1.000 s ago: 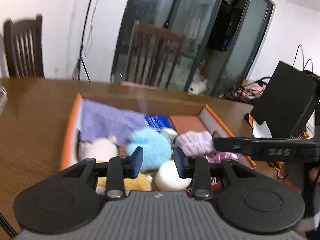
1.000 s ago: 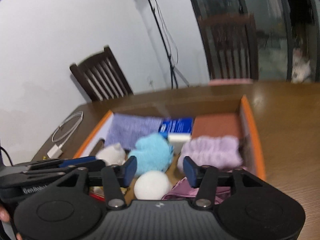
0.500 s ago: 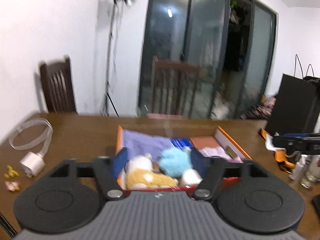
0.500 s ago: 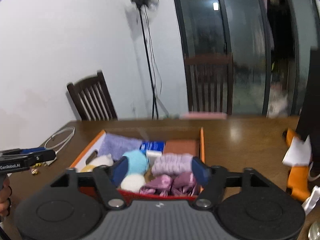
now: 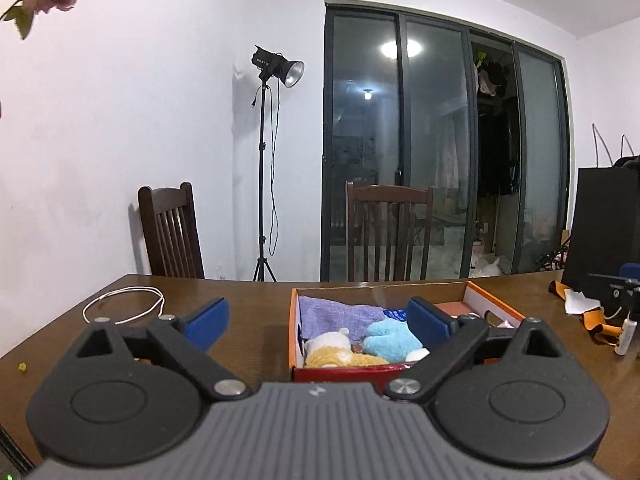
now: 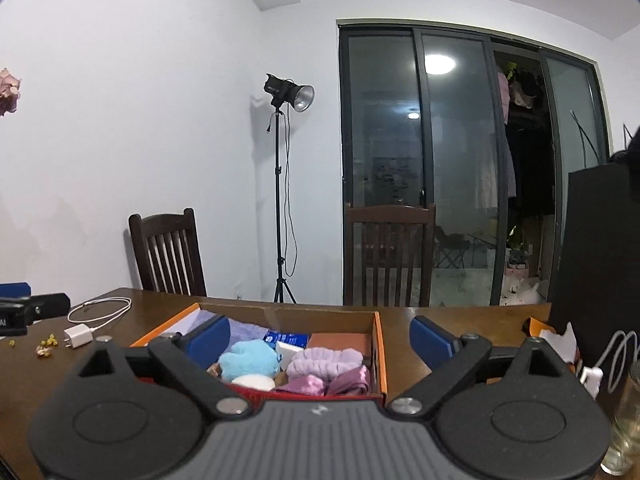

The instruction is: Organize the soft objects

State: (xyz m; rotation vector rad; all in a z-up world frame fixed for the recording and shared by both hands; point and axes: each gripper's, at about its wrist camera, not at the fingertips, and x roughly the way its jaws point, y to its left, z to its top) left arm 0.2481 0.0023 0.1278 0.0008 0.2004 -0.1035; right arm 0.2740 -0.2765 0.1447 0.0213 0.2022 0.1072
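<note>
The box's (image 5: 297, 332) near wall hides the lower parts of the soft toys; at three o'clock the left gripper's finger (image 5: 430, 322) covers the box's (image 6: 379, 354) right side. A glass (image 6: 626, 420) at four o'clock is cut off.

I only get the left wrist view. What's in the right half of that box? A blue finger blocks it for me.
Observer: A fluffy lilac headband lies there, beside the blue plush.
Operator: Anything nearer than the headband?
Observer: Yes, shiny pink-purple fabric bunched against the box's near wall.
Operator: My cable on the table, does it end in anything?
Observer: A white charger plug, with small yellow bits beside it.
</note>
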